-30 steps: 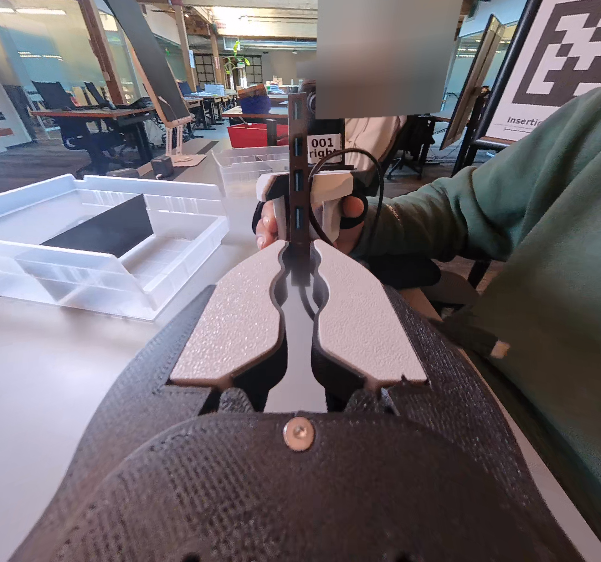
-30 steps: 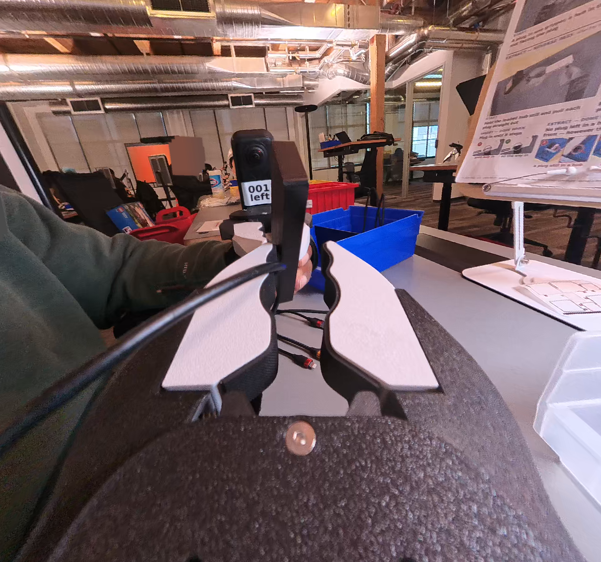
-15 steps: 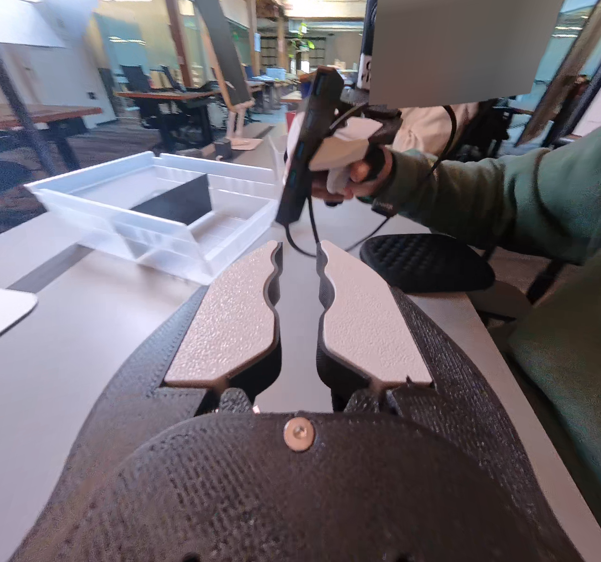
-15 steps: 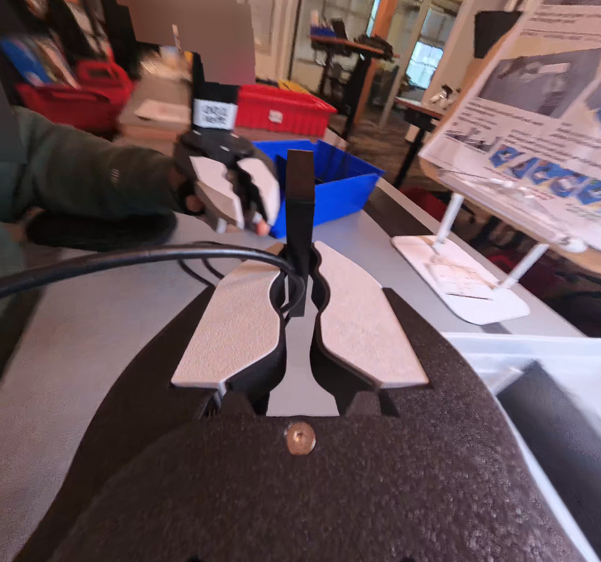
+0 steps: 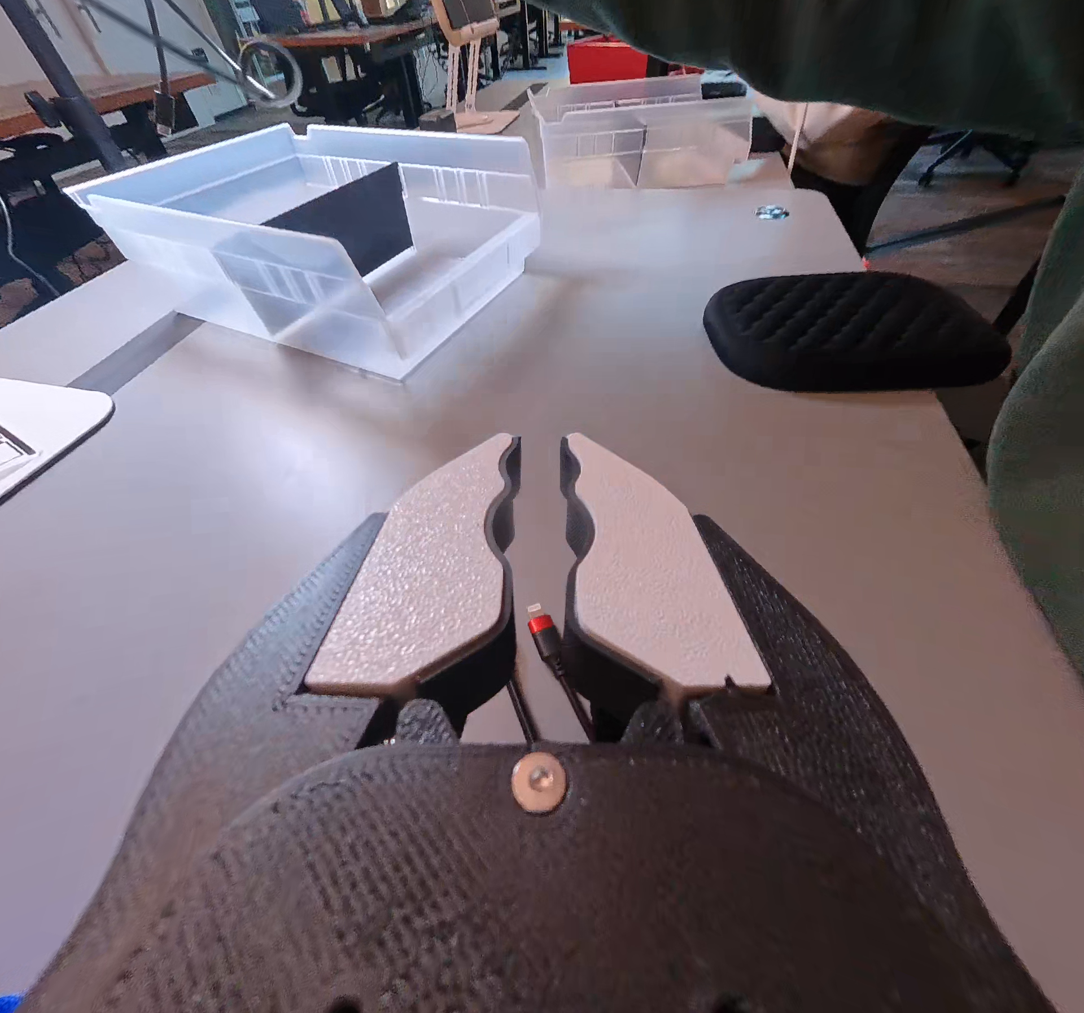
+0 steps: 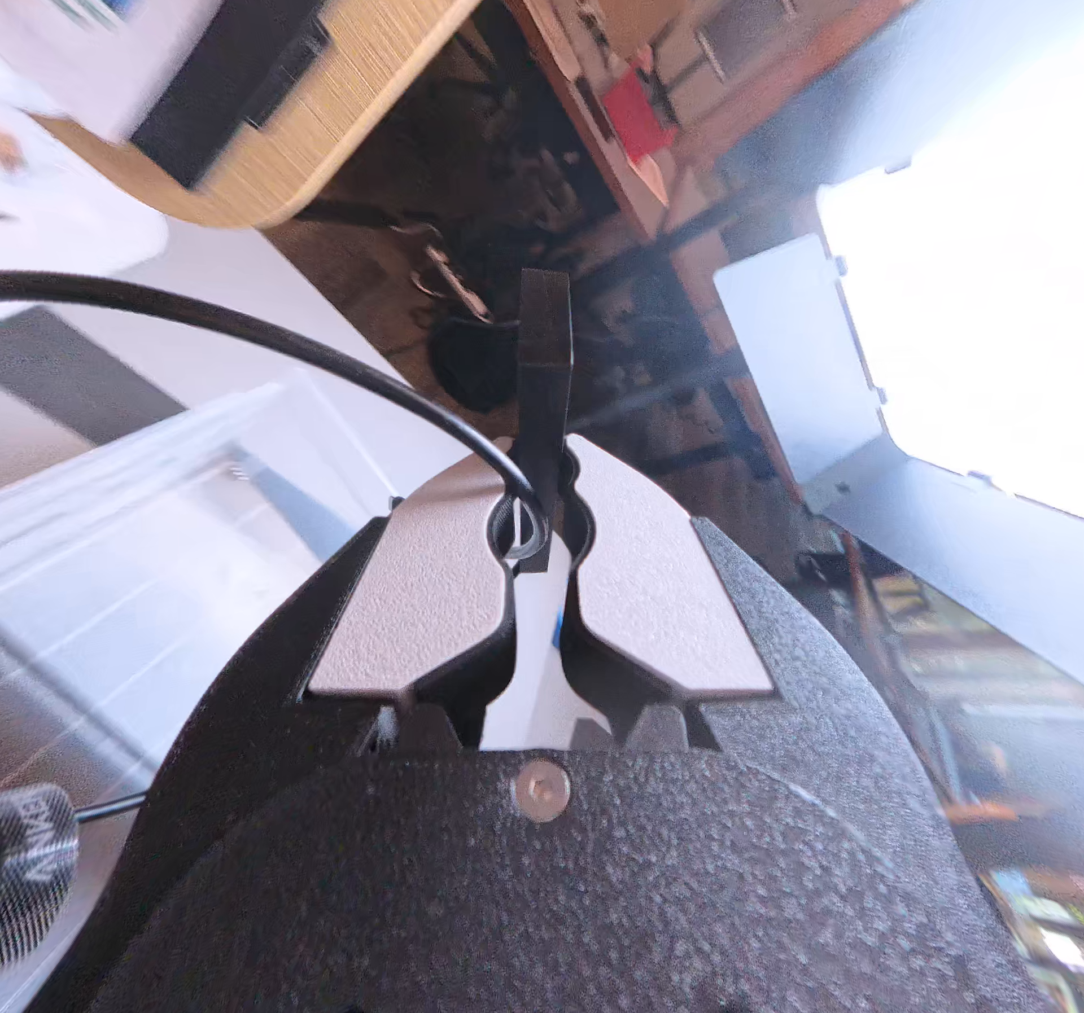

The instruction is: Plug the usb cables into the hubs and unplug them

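My left gripper (image 5: 540, 446) hangs low over the grey table (image 5: 293, 516). Its jaws stand a narrow gap apart with nothing between them. A black cable with a red plug (image 5: 538, 625) lies on the table under the gap between the fingers. My right gripper (image 6: 542, 448) is shut on the lower end of a slim black USB hub (image 6: 545, 351), which sticks out past the fingertips. The hub's black cable (image 6: 264, 334) arcs away to the left. The right wrist view is tilted and blurred.
A clear plastic bin with a black divider (image 5: 328, 246) stands ahead on the left, and a second clear bin (image 5: 639, 129) stands behind it. A black chair armrest (image 5: 850, 328) is at the table's right edge. A green sleeve (image 5: 762, 0) crosses overhead. A white plate (image 5: 41, 428) lies at the left edge. There is about 45 centimetres between the tips of the two grippers.
The hub passed from my left gripper to my right gripper. My left gripper then dropped low over the red-plug cable. My right gripper swung away and tilted with the hub.
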`<state>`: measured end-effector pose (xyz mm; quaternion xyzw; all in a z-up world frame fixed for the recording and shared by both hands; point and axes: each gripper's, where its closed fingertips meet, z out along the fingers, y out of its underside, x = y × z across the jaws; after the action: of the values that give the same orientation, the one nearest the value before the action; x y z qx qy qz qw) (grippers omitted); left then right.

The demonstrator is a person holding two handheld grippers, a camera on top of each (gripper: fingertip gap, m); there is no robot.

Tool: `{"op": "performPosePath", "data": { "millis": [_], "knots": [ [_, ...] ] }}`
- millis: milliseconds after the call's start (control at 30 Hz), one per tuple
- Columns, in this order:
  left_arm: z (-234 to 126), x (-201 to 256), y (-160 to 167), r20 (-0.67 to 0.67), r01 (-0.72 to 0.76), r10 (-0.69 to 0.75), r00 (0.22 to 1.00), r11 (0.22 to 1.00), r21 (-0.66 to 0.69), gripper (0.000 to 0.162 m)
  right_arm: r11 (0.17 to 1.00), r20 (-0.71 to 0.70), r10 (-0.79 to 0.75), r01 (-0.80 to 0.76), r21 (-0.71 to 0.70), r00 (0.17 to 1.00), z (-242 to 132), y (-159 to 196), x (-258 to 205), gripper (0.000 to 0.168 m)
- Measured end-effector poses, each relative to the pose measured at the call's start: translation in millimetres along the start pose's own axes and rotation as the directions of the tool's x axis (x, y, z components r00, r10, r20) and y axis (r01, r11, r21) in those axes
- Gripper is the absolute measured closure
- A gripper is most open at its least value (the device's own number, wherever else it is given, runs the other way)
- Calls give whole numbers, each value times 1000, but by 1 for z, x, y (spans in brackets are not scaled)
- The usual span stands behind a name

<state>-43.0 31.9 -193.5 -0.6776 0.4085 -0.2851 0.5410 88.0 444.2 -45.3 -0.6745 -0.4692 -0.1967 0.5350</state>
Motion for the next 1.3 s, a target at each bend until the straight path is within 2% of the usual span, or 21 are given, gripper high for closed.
{"op": "performPosePath", "data": {
  "millis": [133, 267, 367, 433, 500, 600, 667, 767, 833, 900, 1033, 1100, 1200, 1300],
  "knots": [
    [6, 0, 14, -14, -15, 15, 1000, 999, -49, 152, 990, -275, -94, 61, -125, 957, 37, 49, 12, 157],
    [12, 4, 28, -38, -34, 31, 999, 994, -102, 154, 963, -365, -250, 190, -191, 897, 45, 85, -4, 157],
    [14, 8, 31, -58, -43, 37, 998, 993, -114, 154, 949, -263, -306, 270, -165, 915, 36, 99, -41, 157],
    [15, 9, 32, -61, -55, 48, 997, 991, -119, 154, 936, -173, -351, 341, -86, 920, 22, 93, -66, 157],
    [16, 9, 33, -68, -49, 41, 997, 991, -123, 154, 927, -5, -375, 375, -10, 927, 11, 89, -93, 153],
    [19, 10, 37, -75, -43, 33, 997, 990, -136, 155, 911, 320, -372, 409, -55, 871, 7, 107, -125, 143],
    [21, 11, 39, -78, -45, 34, 996, 989, -143, 155, 923, 473, -286, 372, -97, 833, 11, 114, -139, 140],
    [21, 7, 42, -51, -55, 48, 998, 986, -159, 154, 933, 575, -161, 313, -175, 802, 22, 118, -143, 125],
    [18, 3, 40, -24, -47, 43, 999, 987, -155, 154, 964, 624, -63, 208, -162, 779, 20, 104, -141, 122],
    [13, -1, 36, -3, -35, 35, 999, 990, -137, 154, 987, 669, 43, 72, -144, 742, 8, 84, -132, 113],
    [7, -9, 29, 27, -34, 37, 999, 993, -116, 154, 992, 608, 98, -128, 6, 788, -16, 46, -84, 112],
    [4, -16, 29, 59, -35, 43, 997, 991, -130, 153, 973, 567, 164, -227, 41, 807, -30, 38, -60, 116],
    [-4, -31, 27, 128, -20, 39, 991, 989, -149, 153, 962, 434, 230, -272, 35, 871, -34, 54, -29, 125],
    [-18, -52, 25, 223, 6, 32, 974, 986, -168, 152, 939, 308, 344, -327, -105, 887, -22, 95, -15, 130]
  ]
}}
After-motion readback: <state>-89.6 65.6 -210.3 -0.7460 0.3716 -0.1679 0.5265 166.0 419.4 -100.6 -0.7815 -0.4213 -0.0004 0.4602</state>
